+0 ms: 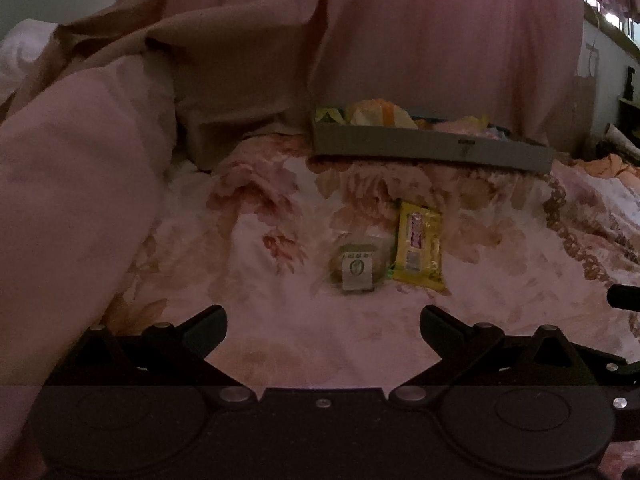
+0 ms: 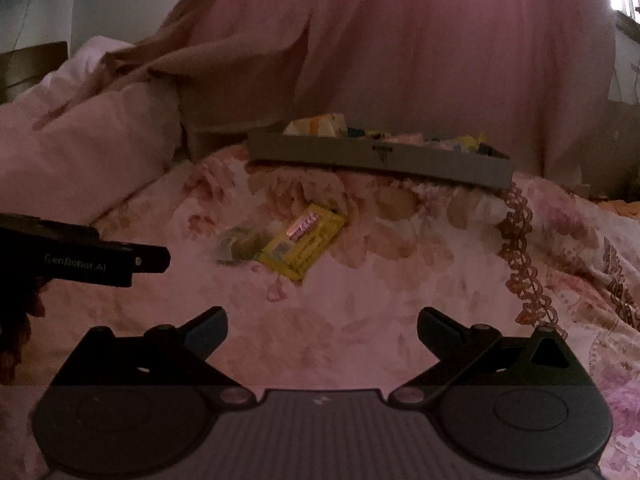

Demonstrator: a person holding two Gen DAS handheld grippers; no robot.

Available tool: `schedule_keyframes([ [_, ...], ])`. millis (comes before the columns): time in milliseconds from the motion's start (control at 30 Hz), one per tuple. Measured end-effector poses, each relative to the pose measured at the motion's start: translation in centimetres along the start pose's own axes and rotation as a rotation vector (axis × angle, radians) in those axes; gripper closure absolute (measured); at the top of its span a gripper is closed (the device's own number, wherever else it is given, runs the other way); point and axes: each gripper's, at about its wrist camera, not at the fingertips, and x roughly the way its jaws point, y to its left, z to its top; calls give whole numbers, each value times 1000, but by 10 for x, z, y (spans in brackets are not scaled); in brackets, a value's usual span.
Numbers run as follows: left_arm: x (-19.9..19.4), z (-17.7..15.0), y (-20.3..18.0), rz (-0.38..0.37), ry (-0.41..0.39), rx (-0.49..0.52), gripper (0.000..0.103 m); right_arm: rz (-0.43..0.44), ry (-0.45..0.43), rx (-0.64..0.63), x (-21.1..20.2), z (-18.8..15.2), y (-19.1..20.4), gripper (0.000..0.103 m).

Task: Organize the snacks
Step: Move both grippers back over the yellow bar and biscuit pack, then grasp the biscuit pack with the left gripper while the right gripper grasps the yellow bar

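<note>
A yellow snack packet point(image 1: 419, 249) lies on the floral bedspread, with a small clear-wrapped snack with a white label point(image 1: 357, 268) just left of it. Both also show in the right wrist view: the yellow packet point(image 2: 305, 246) and the wrapped snack point(image 2: 237, 245). A grey tray point(image 1: 424, 147) holding several snacks sits further back; it also shows in the right wrist view point(image 2: 372, 157). My left gripper point(image 1: 323, 330) is open and empty, short of the two snacks. My right gripper point(image 2: 322, 330) is open and empty. The left gripper's body point(image 2: 92, 258) shows at the right view's left edge.
A pink pillow point(image 1: 72, 208) lies at the left. Rumpled tan fabric point(image 1: 224, 64) and a pink curtain point(image 1: 440, 32) rise behind the tray. A lace trim point(image 2: 524, 256) runs down the bedspread at the right.
</note>
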Motion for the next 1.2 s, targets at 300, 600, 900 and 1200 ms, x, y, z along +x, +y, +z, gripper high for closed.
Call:
schedule_keyframes([
  [300,39,2,10,23,14,17,1,-54,53,-13,30,4,-4,0],
  [600,73,19,31,26,22,-13,1,-54,115,-50,80,23,2,0],
  [900,89,41,45,-85,-20,-62,1,-48,123,-37,144,59,14,0],
  [1200,99,35,56,-154,13,-133,1,7,218,27,202,88,11,0],
])
